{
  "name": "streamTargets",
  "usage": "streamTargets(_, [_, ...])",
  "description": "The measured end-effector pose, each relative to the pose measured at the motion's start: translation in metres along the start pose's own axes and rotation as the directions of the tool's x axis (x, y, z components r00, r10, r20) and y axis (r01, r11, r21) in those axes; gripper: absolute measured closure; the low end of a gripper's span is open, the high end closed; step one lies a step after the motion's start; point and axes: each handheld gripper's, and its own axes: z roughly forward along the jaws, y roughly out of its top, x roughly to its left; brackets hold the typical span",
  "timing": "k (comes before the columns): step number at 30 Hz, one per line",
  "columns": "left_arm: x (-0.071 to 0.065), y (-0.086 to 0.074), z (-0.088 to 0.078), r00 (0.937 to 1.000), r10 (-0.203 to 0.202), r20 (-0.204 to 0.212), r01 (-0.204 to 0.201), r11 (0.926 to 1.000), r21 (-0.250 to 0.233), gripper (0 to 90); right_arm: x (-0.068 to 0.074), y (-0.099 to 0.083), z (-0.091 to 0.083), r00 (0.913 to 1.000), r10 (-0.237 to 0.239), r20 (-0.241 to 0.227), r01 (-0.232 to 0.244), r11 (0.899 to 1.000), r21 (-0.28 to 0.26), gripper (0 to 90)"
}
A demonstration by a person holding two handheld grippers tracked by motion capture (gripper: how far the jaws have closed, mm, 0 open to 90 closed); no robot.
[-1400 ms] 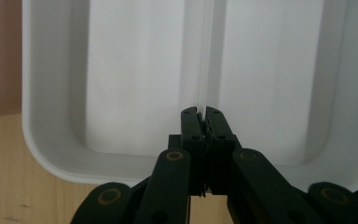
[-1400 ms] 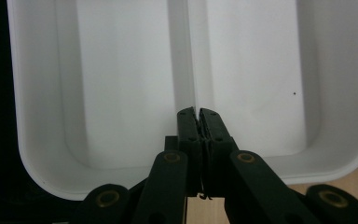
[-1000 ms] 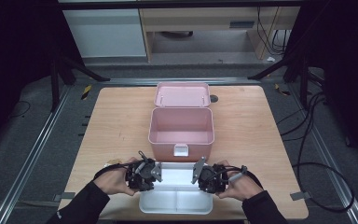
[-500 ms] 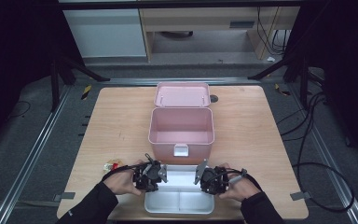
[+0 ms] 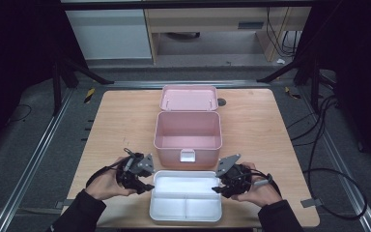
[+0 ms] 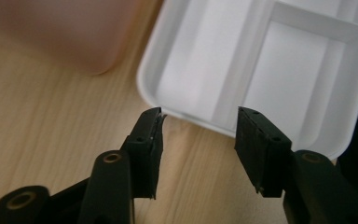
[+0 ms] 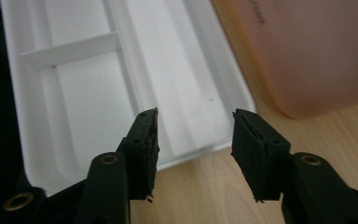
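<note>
The white tray rests on the bench, between the left hand-held gripper and right hand-held gripper. Both have just been opening, jaws apart and empty. Draw them straight outward, without nudging the rim or the pink box beyond.

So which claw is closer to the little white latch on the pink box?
Left. The left claw sits just below-left of the latch; the right claw sits slightly farther, below-right.

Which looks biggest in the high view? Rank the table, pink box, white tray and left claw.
1. table
2. pink box, with its open lid
3. white tray, close to the box body in footprint and nearer the camera, so this placing is unsure
4. left claw
</note>
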Motion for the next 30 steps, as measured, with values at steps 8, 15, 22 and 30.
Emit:
streamTargets(8, [0.021,-0.020,-0.019,0.9741,-0.182,-0.134,0.177,0.9830,-0.048,36.4,-0.018,-0.013,-0.018,0.9750,0.155,0.159,-0.145,0.987,-0.070,31.1])
streamTargets(15, [0.034,-0.045,-0.026,0.9096,-0.344,-0.233,0.328,0.9387,-0.105,28.6,-0.035,-0.037,-0.011,0.9096,0.266,0.319,-0.269,0.962,-0.037,23.5])
streamTargets(22, [0.048,-0.062,-0.023,0.8591,-0.434,-0.272,0.416,0.9011,-0.121,20.7,-0.052,-0.060,-0.010,0.7919,0.443,0.420,-0.453,0.888,-0.082,20.0])
streamTargets(30, [0.053,-0.078,-0.012,0.8230,-0.503,-0.265,0.482,0.8645,-0.141,13.9,-0.059,-0.070,-0.015,0.7239,0.513,0.462,-0.524,0.844,-0.116,17.9])
